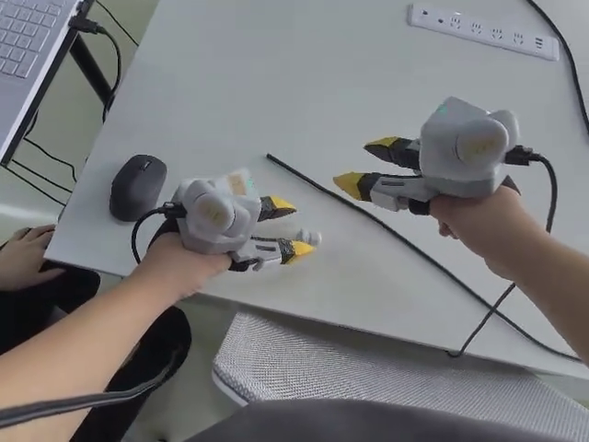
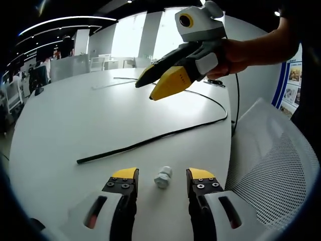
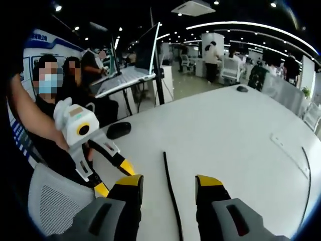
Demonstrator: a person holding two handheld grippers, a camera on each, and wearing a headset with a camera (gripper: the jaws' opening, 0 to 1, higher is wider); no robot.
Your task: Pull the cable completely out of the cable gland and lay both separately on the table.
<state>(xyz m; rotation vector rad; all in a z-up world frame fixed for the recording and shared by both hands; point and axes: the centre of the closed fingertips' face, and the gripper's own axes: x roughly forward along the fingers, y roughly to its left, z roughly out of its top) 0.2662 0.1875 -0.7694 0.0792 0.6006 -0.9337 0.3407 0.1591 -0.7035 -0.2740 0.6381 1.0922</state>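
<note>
The black cable (image 1: 386, 228) lies loose on the white table (image 1: 276, 83), running from mid-table toward the near right edge. The small white cable gland (image 1: 311, 238) rests on the table apart from the cable. My left gripper (image 1: 289, 227) is low over the table, open, and the gland (image 2: 163, 176) lies between its yellow tips without being clamped. My right gripper (image 1: 361, 163) hovers open above the cable, holding nothing. In the right gripper view the cable (image 3: 169, 186) runs between the open jaws of my right gripper (image 3: 169, 181). The right gripper (image 2: 160, 83) hangs above the cable (image 2: 150, 140).
A black mouse (image 1: 138, 186) sits near the table's left edge, with a laptop (image 1: 28, 37) beyond it. A white power strip (image 1: 483, 32) lies at the far right. A grey mesh chair (image 1: 322, 368) is just below the table's near edge. People sit beyond the table's left side (image 3: 60, 85).
</note>
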